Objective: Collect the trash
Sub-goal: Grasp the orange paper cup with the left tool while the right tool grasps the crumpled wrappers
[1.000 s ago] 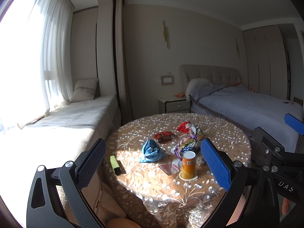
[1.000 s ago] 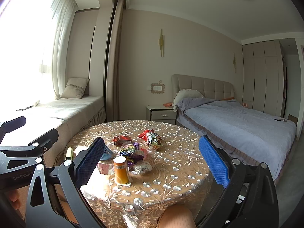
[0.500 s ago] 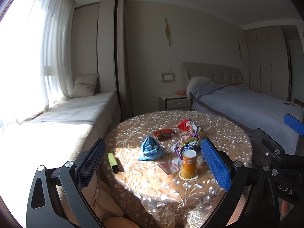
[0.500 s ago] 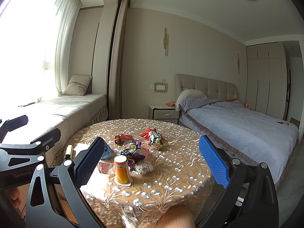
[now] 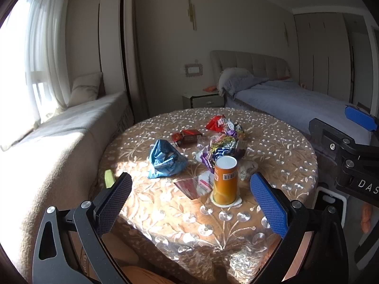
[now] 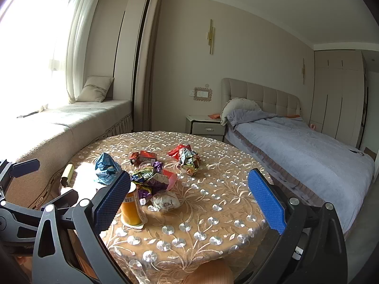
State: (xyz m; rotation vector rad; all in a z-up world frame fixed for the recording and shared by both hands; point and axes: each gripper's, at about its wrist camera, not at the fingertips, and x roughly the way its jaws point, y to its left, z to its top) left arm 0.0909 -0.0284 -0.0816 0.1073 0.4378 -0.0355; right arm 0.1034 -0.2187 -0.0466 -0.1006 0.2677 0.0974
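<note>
Left wrist view: left tool (image 5: 190,200) has closed in on the worktop (image 5: 284,146), pads apart and empty, orange can (image 5: 225,180) dead ahead; right wrist view: right tool (image 6: 189,198) likewise nearer, apart, wrappers (image 6: 151,179) still uncollected.

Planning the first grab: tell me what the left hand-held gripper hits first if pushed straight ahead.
Probably the orange can: it stands upright between the open fingers of the left hand-held gripper, nearest of the trash on the table. A flat pink wrapper lies beside it. Depth is uncertain.
</note>
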